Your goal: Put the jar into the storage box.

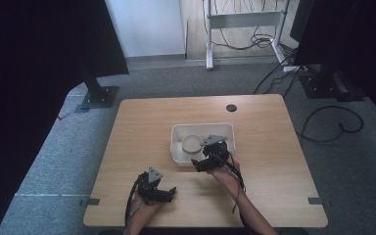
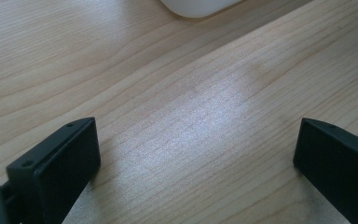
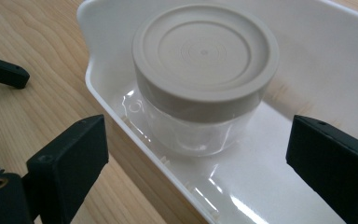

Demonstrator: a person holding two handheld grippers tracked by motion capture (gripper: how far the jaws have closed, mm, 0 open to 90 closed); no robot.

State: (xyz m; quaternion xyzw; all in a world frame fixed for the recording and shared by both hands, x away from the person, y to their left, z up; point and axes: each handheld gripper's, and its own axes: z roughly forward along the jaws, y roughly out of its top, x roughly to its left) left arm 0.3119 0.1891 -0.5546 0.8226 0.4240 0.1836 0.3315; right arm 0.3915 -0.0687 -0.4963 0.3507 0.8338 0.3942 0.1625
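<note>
**Risk at the tray rim as the right gripper nears the jar**

Trouble, if it comes, is likeliest at the near wall of the white tray (image 3: pixel 103 100). The right gripper (image 3: pixel 198 154) hangs at that wall with its jaws spread wide and nothing between them, aimed at the jar (image 3: pixel 200 79), which stands upright inside the tray close to its near-left corner. In the right gripper view the left-hand jaw sits outside the wall and low, over the table (image 3: pixel 32 107). My reading is that a straight push forward would catch that jaw on the rim and shove or tip the light tray instead of reaching the jar. The jar's clear body also looks slick, and its beige lid (image 3: pixel 205 56) is wider than the body, so a grip closed on the lid alone could slip or twist it loose.

The left gripper (image 1: pixel 157 190) rests nearer the person, on bare wood well apart from the tray, its jaws likewise open on nothing. It steadies nothing, so the tray is free to slide.

Farther off, the high view shows the tray (image 1: pixel 225 128) near the table's middle with the jar (image 1: pixel 192 144) at its left end.

Whether the jar holds anything is hard to say through the glare on the plastic. The right hand covers part of the tray's near edge in the high view, and the left gripper view cuts the tray off to a white sliver at the top.
</note>
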